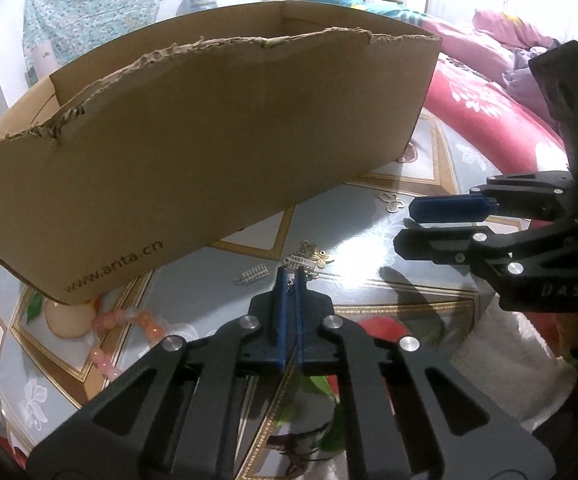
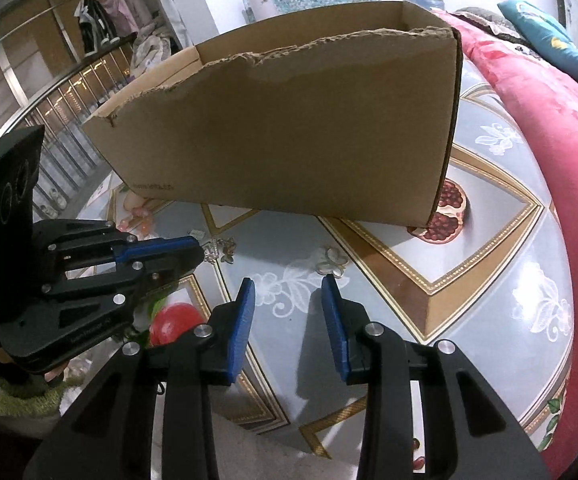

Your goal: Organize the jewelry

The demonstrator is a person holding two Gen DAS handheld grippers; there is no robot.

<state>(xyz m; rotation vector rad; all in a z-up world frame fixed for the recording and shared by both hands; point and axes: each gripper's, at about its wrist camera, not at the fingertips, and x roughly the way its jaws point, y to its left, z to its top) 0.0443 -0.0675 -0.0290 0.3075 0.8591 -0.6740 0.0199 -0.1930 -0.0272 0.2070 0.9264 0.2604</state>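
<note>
a glossy table (image 2: 501, 216) with a printed cover of fruit, flowers and gold borders carries everything. a cardboard box (image 1: 217, 152) stands on it beyond both grippers. small metal jewelry pieces (image 1: 253, 273) lie just ahead of the left gripper (image 1: 290, 276) (its tips closed among them), a butterfly charm (image 2: 331, 263) just ahead of the right gripper (image 2: 287, 286), and a pink bead bracelet (image 1: 129, 328) by the box's near left corner.
</note>
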